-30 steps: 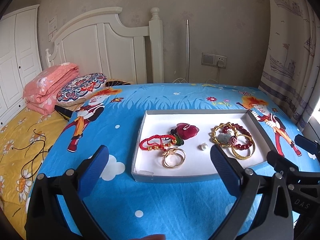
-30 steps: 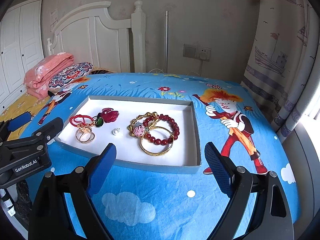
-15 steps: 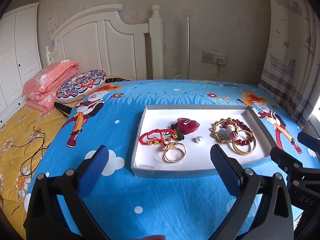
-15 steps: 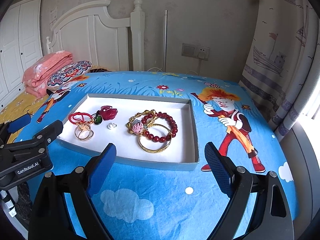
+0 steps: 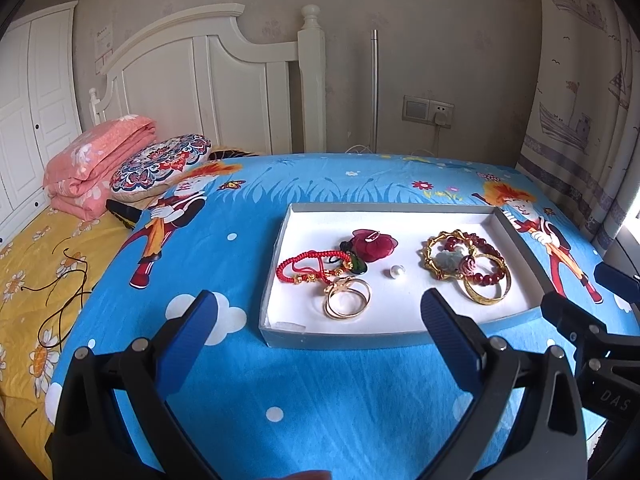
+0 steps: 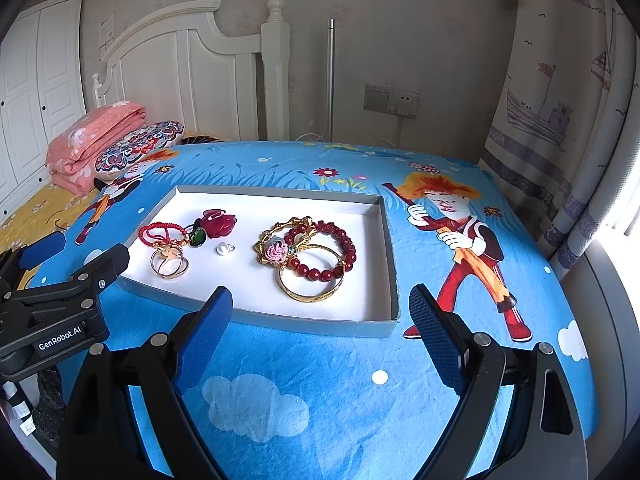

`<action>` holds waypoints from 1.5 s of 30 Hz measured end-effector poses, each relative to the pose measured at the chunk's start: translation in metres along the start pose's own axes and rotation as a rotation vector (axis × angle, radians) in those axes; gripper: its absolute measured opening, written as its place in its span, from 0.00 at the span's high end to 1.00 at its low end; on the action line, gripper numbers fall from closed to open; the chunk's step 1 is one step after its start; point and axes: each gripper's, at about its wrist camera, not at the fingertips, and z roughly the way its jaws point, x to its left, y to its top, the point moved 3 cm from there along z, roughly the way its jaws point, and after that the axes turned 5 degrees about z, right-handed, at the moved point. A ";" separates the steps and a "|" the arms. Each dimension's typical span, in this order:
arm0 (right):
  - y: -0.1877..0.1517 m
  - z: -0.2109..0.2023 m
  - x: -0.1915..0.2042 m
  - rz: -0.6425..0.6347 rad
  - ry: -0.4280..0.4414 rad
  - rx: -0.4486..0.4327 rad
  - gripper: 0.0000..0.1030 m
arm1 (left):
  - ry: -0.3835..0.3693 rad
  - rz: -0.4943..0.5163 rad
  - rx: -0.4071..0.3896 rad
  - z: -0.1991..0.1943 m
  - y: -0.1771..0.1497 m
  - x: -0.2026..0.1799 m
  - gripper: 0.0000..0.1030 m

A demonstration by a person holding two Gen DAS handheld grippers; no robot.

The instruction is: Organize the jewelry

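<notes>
While the left gripper [image 5: 318, 318] hung with its blue pads spread wide and nothing between them, the left wrist view showed a shallow grey tray [image 5: 344, 338] at frame centre on the blue cartoon bedsheet [image 5: 320, 392]. All the jewelry lay inside it: a red cord bracelet [image 5: 308, 266], a dark red flower piece [image 5: 370, 244] and gold rings [image 5: 347, 300] at centre left, a loose pearl [image 5: 396, 271] in the middle, and a heap of gold bangles and red beads [image 5: 466, 268] at centre right. Folded pink bedding [image 5: 96, 160] and a patterned cushion [image 5: 160, 160] sat at the left edge, below a white headboard [image 5: 208, 80].

In the right wrist view the right gripper [image 6: 320, 322] was likewise wide apart and empty, low in the frame. The tray [image 6: 320, 322] sat at centre, the bangles overlapping one another right of middle and the cord bracelet touching the rings at left.

Progress, as a judgement: everything was gathered in the tray, yet the pieces overlapped in two clusters. That fits either sorting done by groups or untangling still due; the pictures did not settle which. A wall socket [image 6: 404, 104] sat at upper centre and a ship-print curtain [image 6: 560, 100] at upper right.
</notes>
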 end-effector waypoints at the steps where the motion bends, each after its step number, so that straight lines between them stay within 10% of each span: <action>1: 0.000 0.000 0.000 0.000 0.000 0.000 0.18 | 0.000 0.001 0.001 0.000 -0.001 0.000 0.05; 45: -0.007 0.001 0.005 -0.010 0.015 0.013 0.18 | 0.022 -0.009 0.014 -0.001 -0.002 -0.001 0.05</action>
